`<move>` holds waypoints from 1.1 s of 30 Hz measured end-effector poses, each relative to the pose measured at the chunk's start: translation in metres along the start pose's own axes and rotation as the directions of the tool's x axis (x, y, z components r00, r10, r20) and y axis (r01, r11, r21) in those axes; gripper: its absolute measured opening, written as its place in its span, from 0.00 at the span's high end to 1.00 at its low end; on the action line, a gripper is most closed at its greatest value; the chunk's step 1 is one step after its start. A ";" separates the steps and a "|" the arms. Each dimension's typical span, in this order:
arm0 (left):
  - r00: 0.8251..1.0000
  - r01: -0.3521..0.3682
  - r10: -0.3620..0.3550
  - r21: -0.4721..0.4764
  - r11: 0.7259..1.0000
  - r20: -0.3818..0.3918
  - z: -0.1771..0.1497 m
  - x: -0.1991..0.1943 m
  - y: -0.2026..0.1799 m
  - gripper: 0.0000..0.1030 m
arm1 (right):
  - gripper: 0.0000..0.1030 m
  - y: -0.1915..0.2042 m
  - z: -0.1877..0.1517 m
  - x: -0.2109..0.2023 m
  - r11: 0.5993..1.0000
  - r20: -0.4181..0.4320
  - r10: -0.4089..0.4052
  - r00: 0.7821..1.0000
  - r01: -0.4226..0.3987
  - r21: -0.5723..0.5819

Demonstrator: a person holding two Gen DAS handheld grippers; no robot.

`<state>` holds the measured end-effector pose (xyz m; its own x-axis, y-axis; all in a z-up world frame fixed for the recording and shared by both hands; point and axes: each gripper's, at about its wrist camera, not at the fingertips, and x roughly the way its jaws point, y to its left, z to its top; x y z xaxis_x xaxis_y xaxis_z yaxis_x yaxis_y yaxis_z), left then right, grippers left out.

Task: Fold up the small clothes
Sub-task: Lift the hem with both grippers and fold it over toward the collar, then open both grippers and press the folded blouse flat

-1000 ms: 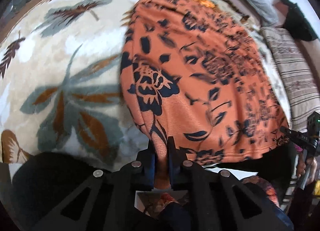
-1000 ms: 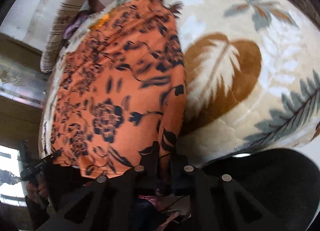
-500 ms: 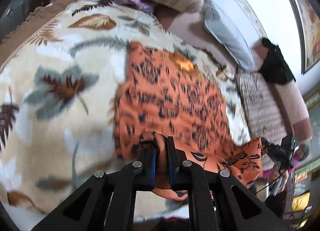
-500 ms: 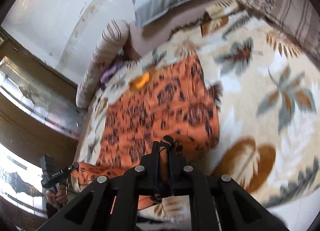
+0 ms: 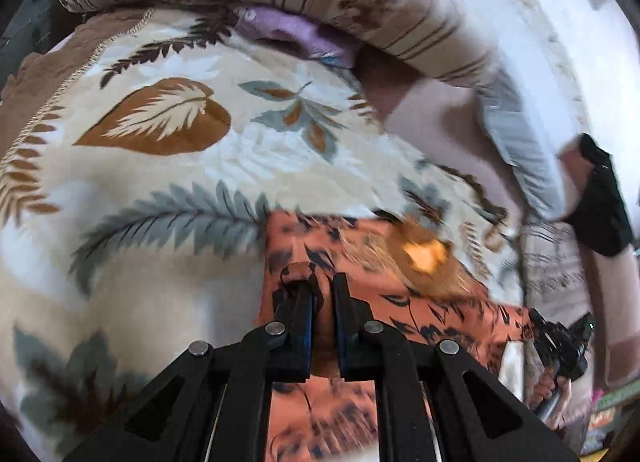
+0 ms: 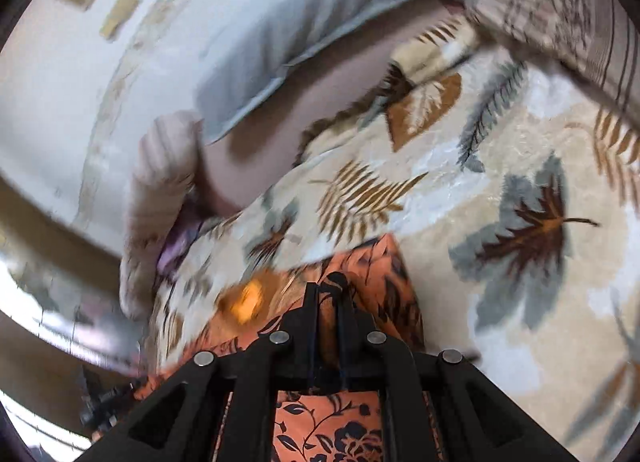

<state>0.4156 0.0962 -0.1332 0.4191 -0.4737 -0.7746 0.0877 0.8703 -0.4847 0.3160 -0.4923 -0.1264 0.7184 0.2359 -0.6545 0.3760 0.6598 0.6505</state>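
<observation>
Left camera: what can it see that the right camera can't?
Only the left camera shows the black cloth by the wall and the right gripper far off. Only the right camera shows the tan patches on the wall. Both show the orange garment pinched in the grippers, the leaf blanket, and the grey pillow.

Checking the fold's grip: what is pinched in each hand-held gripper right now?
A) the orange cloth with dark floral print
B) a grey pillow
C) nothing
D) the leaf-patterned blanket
A: the left hand-held gripper and the right hand-held gripper are each shut on the orange cloth with dark floral print.
</observation>
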 end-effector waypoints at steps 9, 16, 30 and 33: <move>0.989 0.133 -0.121 -0.169 0.977 0.082 -0.010 0.044 0.050 0.85 | 0.72 -0.093 -0.017 0.049 0.925 0.083 0.167 0.982 -0.185 0.332; 0.904 0.256 -0.108 -0.319 0.913 0.415 -0.054 -0.021 0.075 0.22 | 0.24 -0.088 -0.025 0.007 0.941 0.164 0.120 0.979 -0.165 0.297; 0.988 -0.152 0.143 0.301 0.941 0.054 -0.140 0.011 -0.064 0.22 | 0.45 0.142 -0.174 0.112 0.814 -0.204 -0.157 0.966 0.009 -0.581; 0.981 -0.192 0.179 0.329 0.925 0.068 -0.135 0.020 -0.060 0.22 | 0.45 0.155 -0.154 0.144 0.810 -0.171 -0.187 0.968 0.053 -0.585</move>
<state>0.2962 0.0160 -0.1743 0.4884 -0.2995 -0.8196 0.2978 0.9401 -0.1661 0.3876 -0.2461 -0.1790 0.5250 0.2267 -0.8203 0.0005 0.9638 0.2667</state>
